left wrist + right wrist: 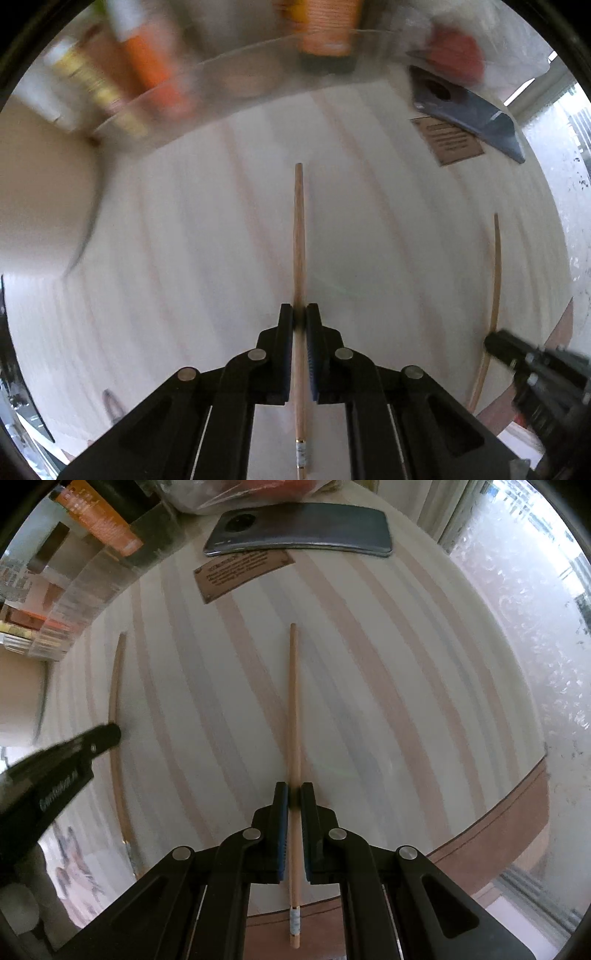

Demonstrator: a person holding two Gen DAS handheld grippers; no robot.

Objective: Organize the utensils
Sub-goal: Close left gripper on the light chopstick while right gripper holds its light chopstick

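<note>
On the striped table (184, 229), each gripper's fingers clamp one chopstick (300, 236) — slim, pale wood, band-wrapped end.

a: what is the right gripper (293, 794) doing?
b: its two black fingers are closed on a wooden chopstick (293, 709) that runs straight away from the camera over a pale striped table (388, 672). the near end of that stick has a grey band.

a: and the other stick?
b: a second chopstick (115, 686) lies off to the left, with the left gripper (109, 734) at its middle.

a: anything further back?
b: a dark phone (299, 531) lies camera side up, a brown card (242, 574) just in front of it, and a clear organizer (103, 579) with an orange tube at the upper left.
</note>
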